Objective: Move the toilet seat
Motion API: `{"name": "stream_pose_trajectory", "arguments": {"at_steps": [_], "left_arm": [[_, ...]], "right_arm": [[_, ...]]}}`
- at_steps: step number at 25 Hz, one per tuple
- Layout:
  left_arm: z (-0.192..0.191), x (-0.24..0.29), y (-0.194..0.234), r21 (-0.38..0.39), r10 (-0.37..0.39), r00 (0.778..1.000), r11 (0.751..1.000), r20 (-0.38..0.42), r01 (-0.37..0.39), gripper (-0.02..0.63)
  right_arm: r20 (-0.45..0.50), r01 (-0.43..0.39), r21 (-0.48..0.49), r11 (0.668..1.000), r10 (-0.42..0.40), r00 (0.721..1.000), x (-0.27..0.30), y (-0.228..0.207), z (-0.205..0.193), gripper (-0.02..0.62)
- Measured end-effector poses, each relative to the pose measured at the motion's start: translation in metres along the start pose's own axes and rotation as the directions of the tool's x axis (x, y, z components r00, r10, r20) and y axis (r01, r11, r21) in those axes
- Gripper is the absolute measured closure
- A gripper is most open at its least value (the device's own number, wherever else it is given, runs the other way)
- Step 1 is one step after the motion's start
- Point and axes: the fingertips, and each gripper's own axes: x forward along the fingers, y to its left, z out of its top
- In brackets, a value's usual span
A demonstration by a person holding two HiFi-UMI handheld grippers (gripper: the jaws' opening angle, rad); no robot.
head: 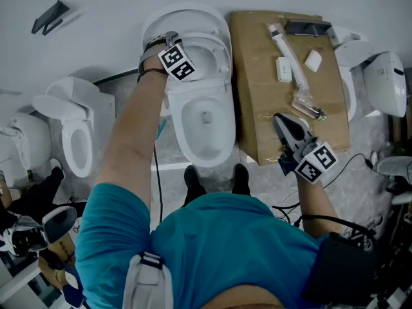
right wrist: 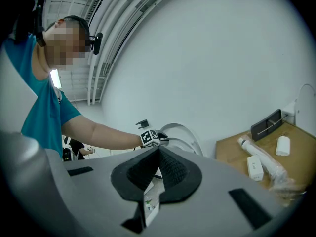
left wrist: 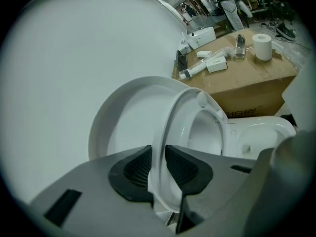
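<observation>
A white toilet (head: 185, 140) stands against the wall in the middle of the head view. Its lid (head: 187, 17) leans back on the wall. The seat ring (head: 221, 51) is lifted part way, tilted between lid and bowl. My left gripper (head: 172, 42) is shut on the seat's left rim. In the left gripper view both dark pads (left wrist: 140, 168) press on the thin white seat edge (left wrist: 159, 147), with the lid (left wrist: 118, 127) behind and the bowl (left wrist: 269, 132) to the right. My right gripper (head: 278, 118) hovers over the cardboard box, shut and holding nothing (right wrist: 159, 152).
A cardboard box (head: 257, 89) right of the toilet carries a long tube (head: 290, 53), small white packs and a bottle. More toilets stand at left (head: 77, 137) and right (head: 383, 82). Cables (head: 360, 166) lie on the floor. The person's shoes (head: 193, 180) are before the bowl.
</observation>
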Motion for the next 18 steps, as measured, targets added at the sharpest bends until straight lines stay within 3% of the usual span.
{"name": "stream_pose_trajectory", "arguments": {"at_steps": [18], "left_arm": [[0.0008,-0.0017,-0.0029,0.023,-0.018,1.000,1.000,0.014,0.017,0.523]], "right_arm": [[-0.003,-0.004,-0.013,1.000,0.004,1.000,0.0027,0.0050,0.0047,0.601]]}}
